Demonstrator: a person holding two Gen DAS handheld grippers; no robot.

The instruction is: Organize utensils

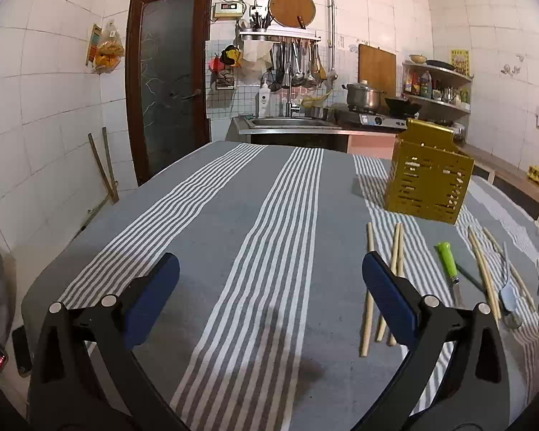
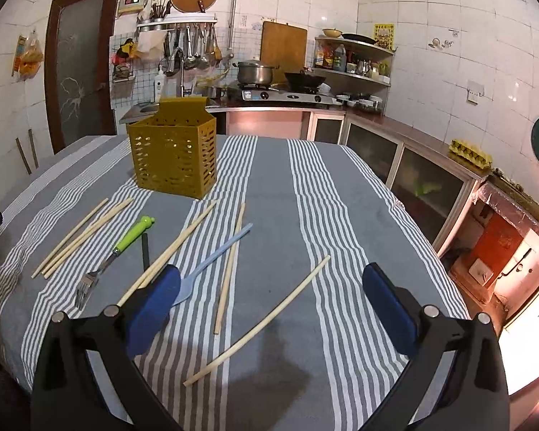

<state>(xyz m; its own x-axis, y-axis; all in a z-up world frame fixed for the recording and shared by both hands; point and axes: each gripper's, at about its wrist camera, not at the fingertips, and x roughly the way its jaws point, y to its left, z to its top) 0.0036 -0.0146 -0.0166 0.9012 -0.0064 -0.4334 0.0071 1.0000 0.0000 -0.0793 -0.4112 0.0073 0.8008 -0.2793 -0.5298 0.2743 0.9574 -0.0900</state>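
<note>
both hand-held grippers, left (image 1: 270, 289) and right (image 2: 271, 300), hover wide open and empty; next probably grasping the nearest chopstick (image 2: 258, 319) for the yellow holder (image 2: 172, 154).

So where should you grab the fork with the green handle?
Probably grab the fork by its thick green handle, coming straight down from above with the open right tool. It lies flat on the cloth, and the handle's sides look clear of the black stick beside it.

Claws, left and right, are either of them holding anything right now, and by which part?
Nothing is held. The left claw and the right claw are both open and empty above the striped cloth; the chopsticks lie loose.
</note>
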